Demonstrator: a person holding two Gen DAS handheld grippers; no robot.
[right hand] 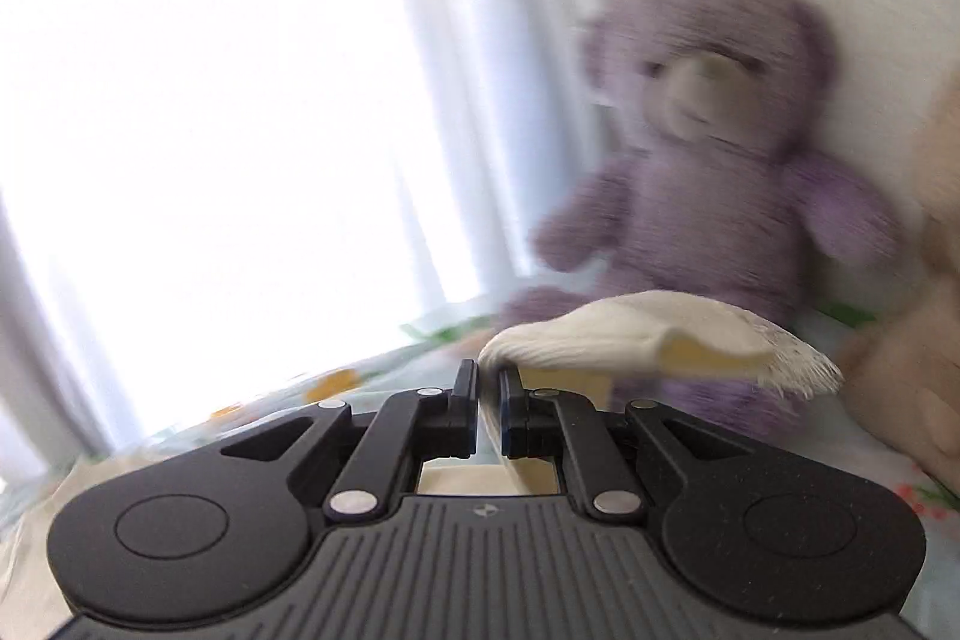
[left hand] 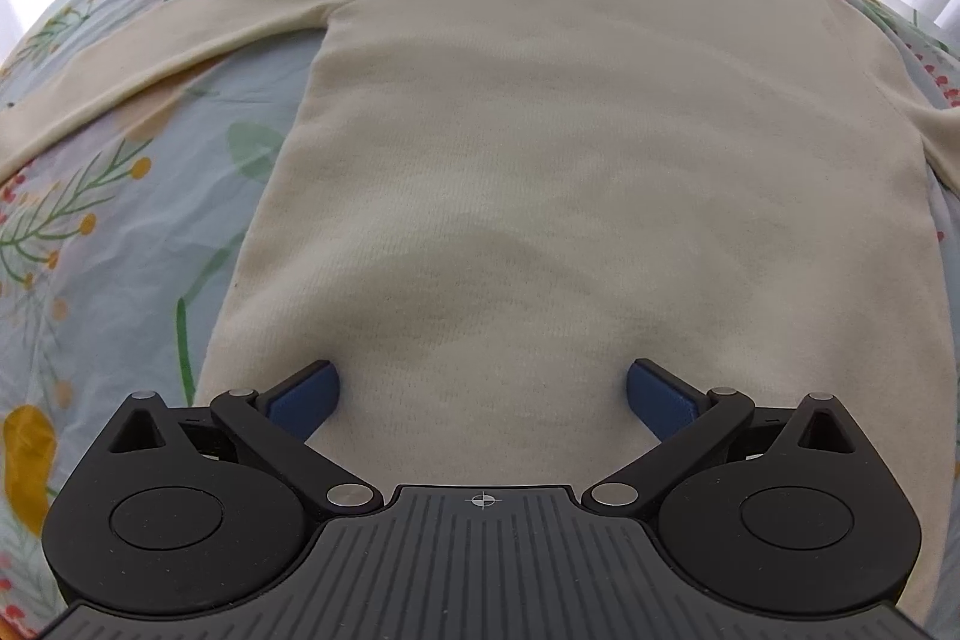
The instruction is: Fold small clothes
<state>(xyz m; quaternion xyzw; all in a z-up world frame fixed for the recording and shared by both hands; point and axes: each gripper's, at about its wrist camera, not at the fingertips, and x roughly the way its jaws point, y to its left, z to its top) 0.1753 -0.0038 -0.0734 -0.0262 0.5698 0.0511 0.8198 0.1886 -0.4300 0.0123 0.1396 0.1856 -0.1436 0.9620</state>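
Left wrist view: the cream sweater [left hand: 540, 130] lies flat on the floral bed sheet [left hand: 120, 232], one sleeve stretched toward the left edge; the left gripper [left hand: 483, 394] hangs over its hem, fingers wide. Right wrist view: the right gripper [right hand: 489, 394] pinches a cream cuff [right hand: 648, 340] before a purple teddy bear [right hand: 708, 142].
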